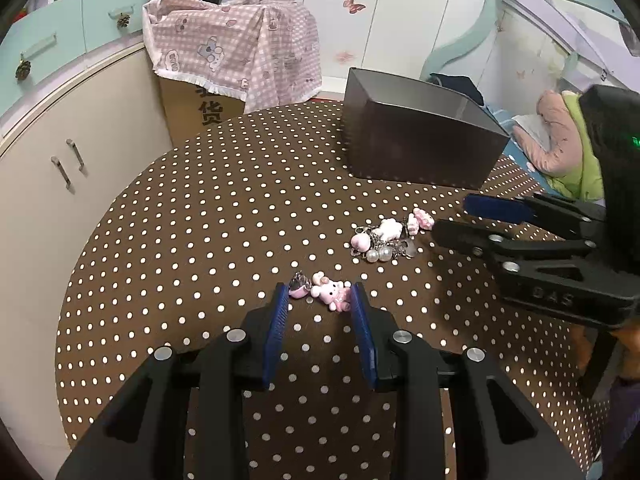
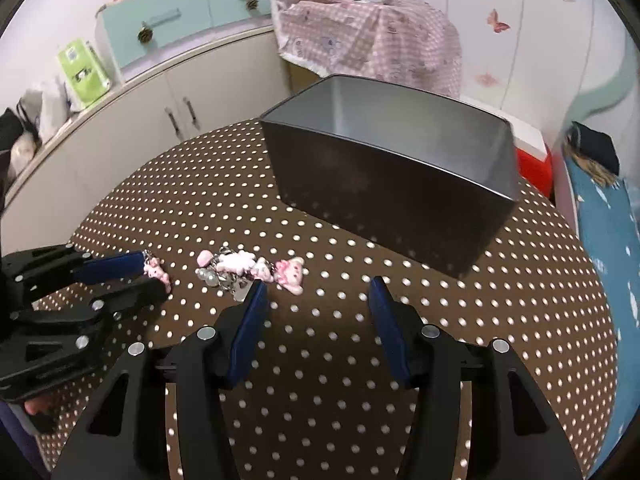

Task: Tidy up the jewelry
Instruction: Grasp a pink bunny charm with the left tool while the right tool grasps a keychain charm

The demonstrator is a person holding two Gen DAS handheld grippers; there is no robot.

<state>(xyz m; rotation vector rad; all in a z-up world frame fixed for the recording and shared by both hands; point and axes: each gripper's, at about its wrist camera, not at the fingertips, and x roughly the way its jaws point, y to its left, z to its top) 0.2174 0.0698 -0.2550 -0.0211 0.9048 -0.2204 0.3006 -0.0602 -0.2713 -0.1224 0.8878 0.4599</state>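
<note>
Left tongs (image 1: 320, 300), seen from their own wrist camera, stand open low over the dotted brown bench (image 1: 200, 240), and the small pink rabbit charm (image 1: 330, 292) lies right at their blue tips, with a darker charm piece beside the left pad; the pads do not press it. Farther out on the bench lies the pearl and pink charm cluster (image 1: 384, 240), apart from the rabbit charm. Right tongs (image 1: 448, 218) reach in from the right edge, their two fingers spread, tips just beside the cluster's right end. Behind stands the dark metal box (image 1: 420, 148), open-topped, well apart from both charms. This view alone shows the pink and green bedding (image 1: 560, 148) at the far right and the cardboard box under the pink checked cloth (image 1: 236, 48).

From the right wrist camera, the right tongs (image 2: 318, 286) are wide open; the left blue pad sits at the edge of the charm cluster (image 2: 248, 268), the right pad over bare bench (image 2: 480, 300). Only here can the inside of the metal box (image 2: 380, 184) be seen, grey and bare as far as it shows. Left tongs (image 2: 154, 276) come in from the left with the rabbit charm (image 2: 158, 274) between their tips, which remain parted. A green packet (image 2: 82, 72) on the cabinet appears only here.
</note>
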